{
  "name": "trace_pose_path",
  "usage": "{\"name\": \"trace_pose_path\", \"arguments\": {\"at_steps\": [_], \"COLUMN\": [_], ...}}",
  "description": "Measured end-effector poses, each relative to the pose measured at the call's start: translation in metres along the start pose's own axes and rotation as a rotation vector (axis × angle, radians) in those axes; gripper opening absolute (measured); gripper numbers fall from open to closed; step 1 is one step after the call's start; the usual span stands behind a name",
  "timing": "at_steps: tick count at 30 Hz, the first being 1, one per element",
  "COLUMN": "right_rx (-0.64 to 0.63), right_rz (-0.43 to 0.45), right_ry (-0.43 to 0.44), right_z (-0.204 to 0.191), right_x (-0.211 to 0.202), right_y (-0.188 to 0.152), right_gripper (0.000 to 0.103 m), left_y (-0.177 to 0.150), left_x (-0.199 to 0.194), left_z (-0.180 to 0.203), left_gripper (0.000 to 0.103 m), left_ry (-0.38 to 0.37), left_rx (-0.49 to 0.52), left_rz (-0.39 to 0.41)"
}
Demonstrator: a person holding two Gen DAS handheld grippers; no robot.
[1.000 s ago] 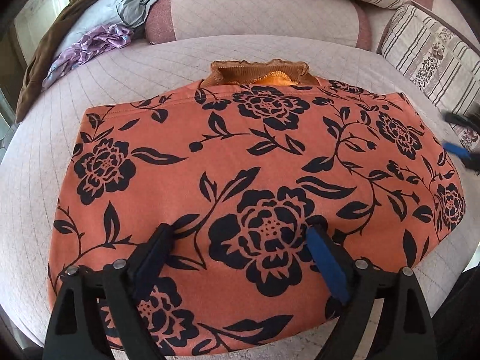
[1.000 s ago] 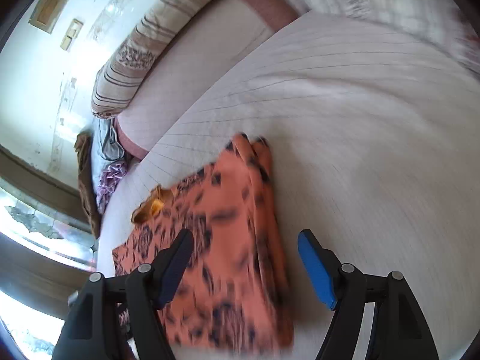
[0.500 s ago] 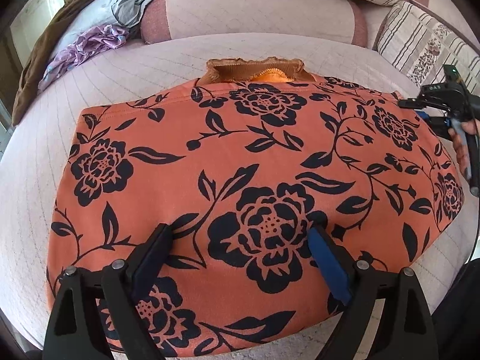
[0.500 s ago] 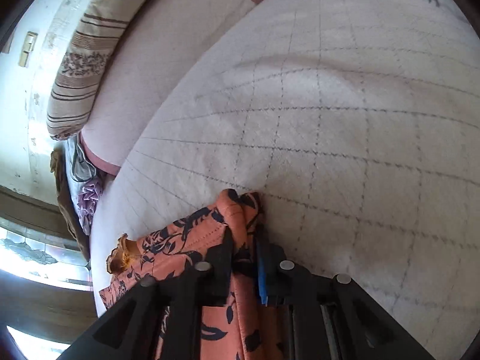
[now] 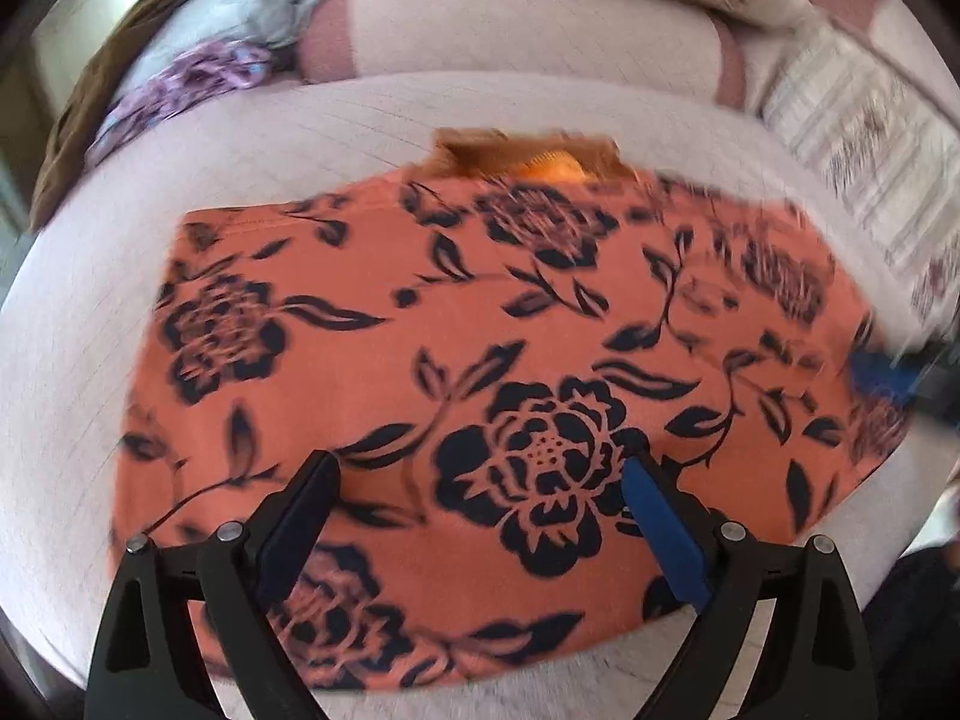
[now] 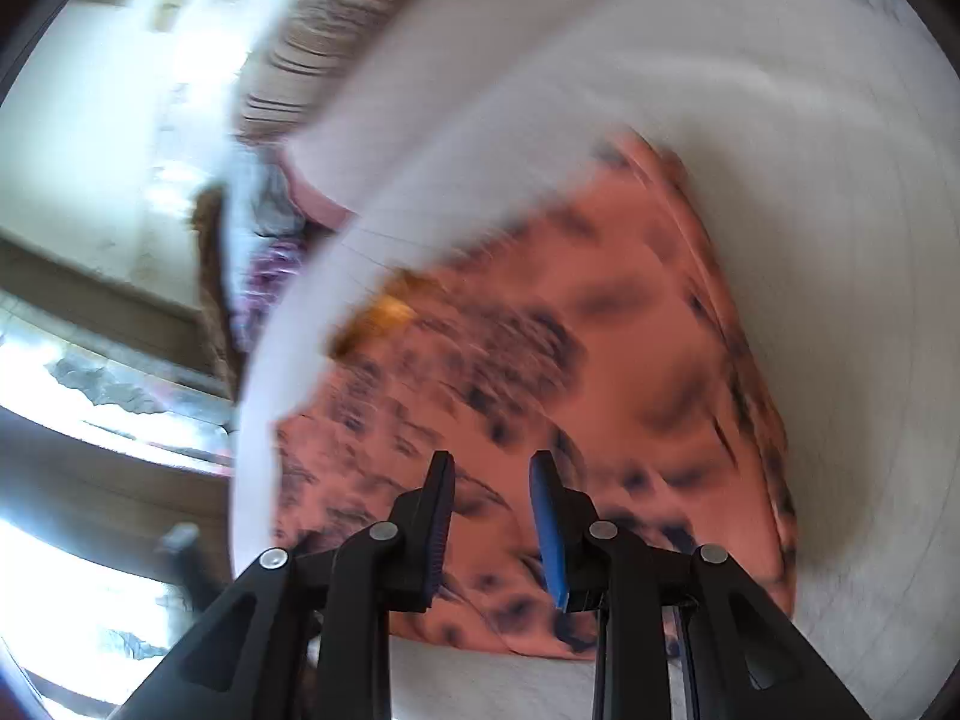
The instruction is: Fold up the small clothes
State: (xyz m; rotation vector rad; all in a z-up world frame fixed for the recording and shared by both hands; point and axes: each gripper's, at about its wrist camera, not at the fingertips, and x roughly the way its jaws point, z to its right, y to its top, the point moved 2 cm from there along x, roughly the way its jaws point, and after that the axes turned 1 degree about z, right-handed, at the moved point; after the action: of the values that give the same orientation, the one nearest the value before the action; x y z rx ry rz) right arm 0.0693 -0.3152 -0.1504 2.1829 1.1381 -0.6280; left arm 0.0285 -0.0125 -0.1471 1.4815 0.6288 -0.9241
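Observation:
An orange garment with a black flower print (image 5: 480, 360) lies folded flat on the pale quilted bed; its brown collar (image 5: 528, 153) points away. My left gripper (image 5: 480, 480) is open above the near hem, holding nothing. In the right wrist view the same garment (image 6: 570, 390) is blurred by motion. My right gripper (image 6: 491, 468) hovers above it with the jaws partly apart and nothing between them. A blue blur at the garment's right edge in the left wrist view is the right gripper (image 5: 894, 381).
A pile of grey, purple and brown clothes (image 5: 198, 66) lies at the far left of the bed. Striped pillows (image 5: 852, 138) line the back and right. The quilted bed surface (image 5: 78, 360) surrounds the garment. A window and wall show at the left of the right wrist view.
My right gripper was shut on the garment's right corner half a second ago; it has let go, partly opened and lifted back. The left gripper has barely moved.

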Motion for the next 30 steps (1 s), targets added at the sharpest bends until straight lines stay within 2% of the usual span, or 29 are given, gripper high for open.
{"name": "trace_pose_path", "arguments": {"at_steps": [1, 3, 5, 6, 8, 10, 11, 12, 13, 14, 15, 16, 17, 18, 19, 23, 26, 28, 29, 30], "right_rx": [0.05, 0.192, 0.186, 0.165, 0.154, 0.238, 0.244, 0.212, 0.173, 0.134, 0.119, 0.122, 0.158, 0.239, 0.275, 0.116, 0.069, 0.093, 0.14, 0.223], "right_rz": [0.007, 0.085, 0.154, 0.165, 0.123, 0.11, 0.129, 0.153, 0.175, 0.195, 0.206, 0.203, 0.173, 0.12, 0.122, 0.197, 0.156, 0.116, 0.101, 0.09], "right_ry": [-0.047, 0.053, 0.014, 0.022, 0.041, 0.059, 0.053, 0.042, 0.042, 0.065, 0.082, 0.068, 0.016, -0.019, 0.001, 0.035, 0.098, 0.071, 0.022, 0.032], "right_z": [0.017, 0.044, 0.043, 0.04, 0.044, 0.053, 0.049, 0.041, 0.033, 0.024, 0.022, 0.025, 0.036, 0.05, 0.053, 0.003, -0.013, 0.001, 0.02, 0.038], "right_x": [0.003, -0.009, -0.028, -0.034, -0.028, -0.026, -0.034, -0.043, -0.051, -0.056, -0.057, -0.055, -0.046, -0.036, -0.036, -0.054, -0.035, -0.005, 0.007, 0.018], "right_y": [-0.003, -0.011, -0.018, -0.023, -0.028, -0.028, -0.027, -0.028, -0.03, -0.029, -0.027, -0.024, -0.02, -0.018, -0.016, 0.0, 0.027, 0.046, 0.052, 0.055], "right_gripper": [0.027, 0.028, 0.03, 0.031, 0.045, 0.04, 0.042, 0.045, 0.054, 0.066, 0.069, 0.07, 0.069, 0.066, 0.066, 0.066, 0.067, 0.067, 0.066, 0.064], "left_y": [-0.001, -0.004, -0.008, -0.011, -0.016, -0.015, -0.014, -0.014, -0.014, -0.016, -0.018, -0.019, -0.019, -0.019, -0.019, -0.022, -0.022, -0.019, -0.018, -0.018], "left_x": [-0.008, -0.021, -0.019, -0.011, 0.006, -0.002, -0.009, -0.015, -0.018, -0.016, -0.009, -0.003, -0.003, -0.006, -0.008, -0.007, -0.006, -0.002, -0.002, -0.001], "left_z": [-0.005, -0.018, -0.03, -0.037, -0.05, -0.054, -0.055, -0.056, -0.057, -0.059, -0.061, -0.064, -0.063, -0.061, -0.06, -0.059, -0.059, -0.059, -0.059, -0.06], "left_gripper": [0.095, 0.095, 0.095, 0.095, 0.094, 0.094, 0.094, 0.094, 0.095, 0.095, 0.095, 0.095, 0.095, 0.095, 0.095, 0.095, 0.095, 0.095, 0.095, 0.095], "left_ry": [-0.005, 0.0, 0.026, 0.043, 0.072, 0.055, 0.054, 0.047, 0.045, 0.056, 0.074, 0.085, 0.096, 0.104, 0.103, 0.113, 0.12, 0.114, 0.11, 0.108], "left_rx": [-0.025, -0.051, -0.07, -0.08, -0.107, -0.12, -0.132, -0.143, -0.144, -0.14, -0.136, -0.128, -0.11, -0.094, -0.09, -0.099, -0.097, -0.103, -0.104, -0.1], "left_rz": [0.02, 0.049, 0.044, 0.011, -0.064, -0.031, -0.016, 0.009, 0.028, 0.025, -0.01, -0.033, -0.029, -0.02, -0.019, -0.033, -0.034, -0.037, -0.037, -0.041]}}
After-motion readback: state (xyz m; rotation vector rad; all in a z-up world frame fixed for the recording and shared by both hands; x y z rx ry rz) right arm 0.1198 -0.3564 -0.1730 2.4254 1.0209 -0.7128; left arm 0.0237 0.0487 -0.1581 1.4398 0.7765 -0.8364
